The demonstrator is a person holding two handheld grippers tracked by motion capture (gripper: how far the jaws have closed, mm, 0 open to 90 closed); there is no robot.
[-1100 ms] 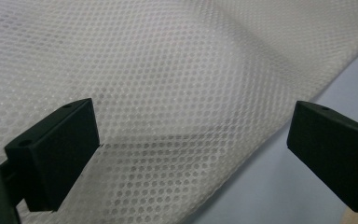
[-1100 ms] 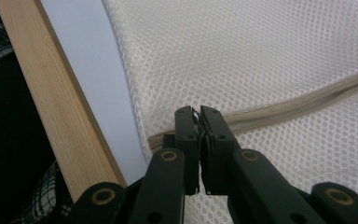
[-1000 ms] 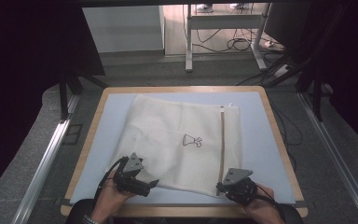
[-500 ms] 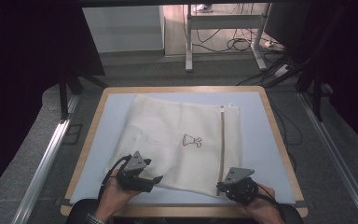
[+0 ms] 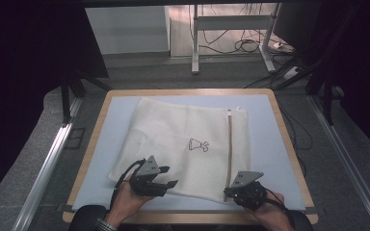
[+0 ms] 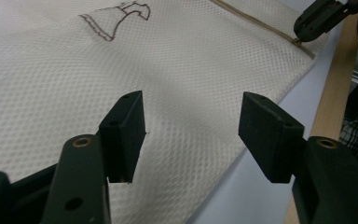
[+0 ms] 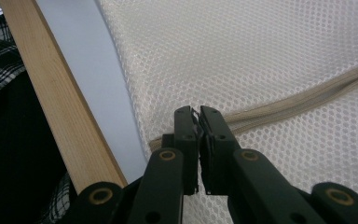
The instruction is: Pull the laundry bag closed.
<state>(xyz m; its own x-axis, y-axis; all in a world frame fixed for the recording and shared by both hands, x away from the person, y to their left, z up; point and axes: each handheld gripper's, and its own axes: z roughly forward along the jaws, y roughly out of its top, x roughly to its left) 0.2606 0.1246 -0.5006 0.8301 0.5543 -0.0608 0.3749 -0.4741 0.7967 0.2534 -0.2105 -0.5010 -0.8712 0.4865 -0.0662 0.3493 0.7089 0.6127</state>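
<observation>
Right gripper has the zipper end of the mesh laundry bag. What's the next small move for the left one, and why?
Probably lower the left gripper onto the near edge and finish closing. Its fingers have just been closing but stand apart above the mesh laundry bag, nothing pinched between them, while the right gripper is shut at the zipper end.

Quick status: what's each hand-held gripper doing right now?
Left hand-held gripper: open, jaws just been closing over the mesh bag, not gripping.
Right hand-held gripper: shut on the mesh bag's near edge.
</observation>
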